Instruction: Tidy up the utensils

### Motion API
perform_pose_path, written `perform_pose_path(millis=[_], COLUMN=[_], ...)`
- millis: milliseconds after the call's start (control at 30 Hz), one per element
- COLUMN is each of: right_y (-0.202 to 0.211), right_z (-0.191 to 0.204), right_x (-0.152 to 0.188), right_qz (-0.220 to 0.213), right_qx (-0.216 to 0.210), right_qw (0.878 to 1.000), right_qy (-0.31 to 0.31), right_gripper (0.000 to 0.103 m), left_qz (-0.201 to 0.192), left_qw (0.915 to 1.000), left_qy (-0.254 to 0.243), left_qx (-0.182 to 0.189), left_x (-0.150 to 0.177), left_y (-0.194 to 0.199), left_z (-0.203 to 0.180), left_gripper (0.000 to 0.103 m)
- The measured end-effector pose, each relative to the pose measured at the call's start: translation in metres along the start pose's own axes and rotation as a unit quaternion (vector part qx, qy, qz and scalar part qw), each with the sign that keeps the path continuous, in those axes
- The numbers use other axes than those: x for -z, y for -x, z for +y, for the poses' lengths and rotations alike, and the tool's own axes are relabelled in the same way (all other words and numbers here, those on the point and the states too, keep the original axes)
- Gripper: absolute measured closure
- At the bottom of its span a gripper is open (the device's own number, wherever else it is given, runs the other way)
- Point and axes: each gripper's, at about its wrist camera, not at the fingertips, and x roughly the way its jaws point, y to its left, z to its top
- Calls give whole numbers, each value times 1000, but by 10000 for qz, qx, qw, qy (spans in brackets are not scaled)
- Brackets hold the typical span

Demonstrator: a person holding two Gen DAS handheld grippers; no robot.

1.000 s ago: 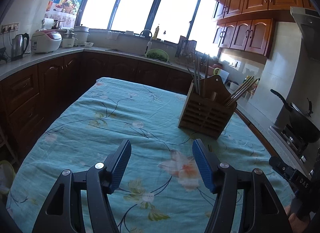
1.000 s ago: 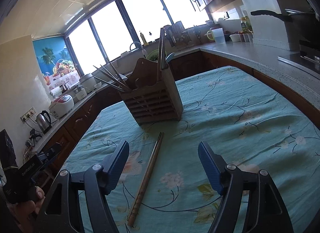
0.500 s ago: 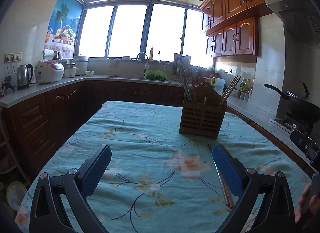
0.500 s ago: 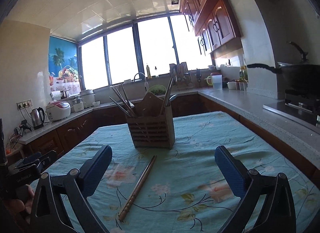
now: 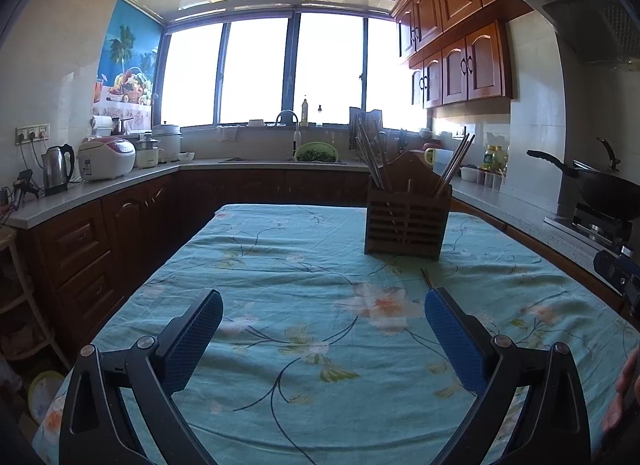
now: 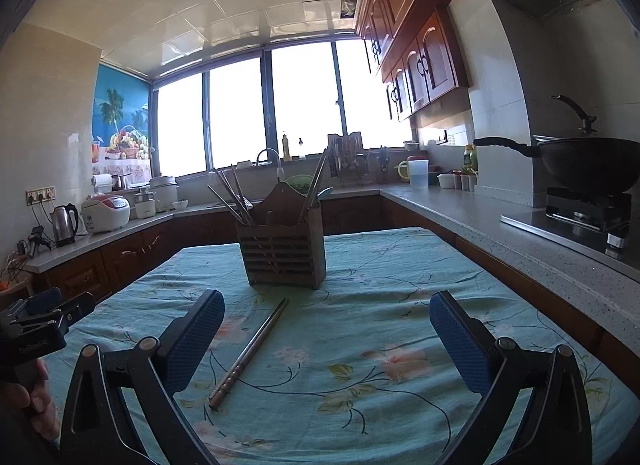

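The chopsticks point(image 6: 250, 351) lie as a pair on the floral tablecloth point(image 6: 400, 277), near of the wooden utensil holder point(image 6: 282, 253) and left of centre between the right gripper point(image 6: 326, 325) fingers. Both grippers are fully spread and empty; the left gripper point(image 5: 324, 323) hovers over bare cloth. The sticks appear light, stiff, thin and probably slippery. A hold across both near mid-length should limit rolling or splaying.
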Motion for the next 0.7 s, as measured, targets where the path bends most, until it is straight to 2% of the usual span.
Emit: perform_pose_path(millis=[167,333,700], right_y=[3,3,11], right_z=[-6,-7,2], right_x=[4,4,11], right_qz=[9,163,321], right_qx=[36,-43,-273], right_qw=[9999,9997,9990], right_qy=[-120,-200,-166], right_gripper=[0,0,0], left_qz=[-12,143,135], left_qw=[10000,9999,9998], left_qy=[23,71,-92], left_qx=[-94,-27,61], left_x=[1,0,6], left_y=[-1,-2,13], left_z=[4,6,-7], left_gripper=[1,1,1])
